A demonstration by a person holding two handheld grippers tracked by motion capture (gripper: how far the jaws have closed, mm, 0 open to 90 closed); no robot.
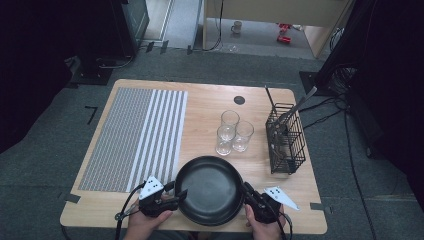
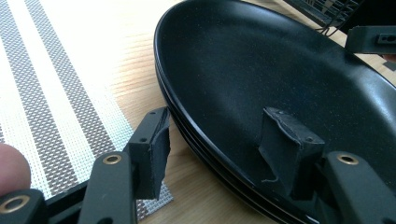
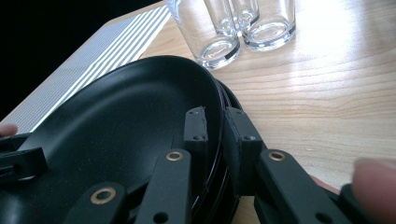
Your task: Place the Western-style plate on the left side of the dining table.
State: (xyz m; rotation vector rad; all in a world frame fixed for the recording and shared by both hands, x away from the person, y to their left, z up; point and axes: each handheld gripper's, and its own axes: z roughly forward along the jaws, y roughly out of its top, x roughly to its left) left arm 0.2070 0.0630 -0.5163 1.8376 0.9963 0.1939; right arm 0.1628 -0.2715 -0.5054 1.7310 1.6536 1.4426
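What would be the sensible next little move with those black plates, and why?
Probably close the left gripper on the rim. Its jaws straddle the edge of the stack of black plates with a gap at the outer pad, while the right gripper already pinches the opposite rim. With both sides clamped, the stack could likely be lifted level, away from the glasses behind.

Stack of black plates (image 1: 210, 192), faintly speckled glossy finish, on pale wood-grain table (image 1: 210, 102). Placemat (image 1: 135, 137) woven grey-and-white: fine check on one side, broad white stripes on other. Three clear drinking glasses (image 1: 232, 132), colourless. Cutlery rack (image 1: 286, 140) of dark wire mesh. Left gripper (image 1: 172, 191) and right gripper (image 1: 248, 192) black, brass-coloured rivets, each topped by grey three-cornered plate with dark dots. Small black disc (image 1: 239, 99) near table's far edge. Floor (image 1: 45, 150) grey carpet.
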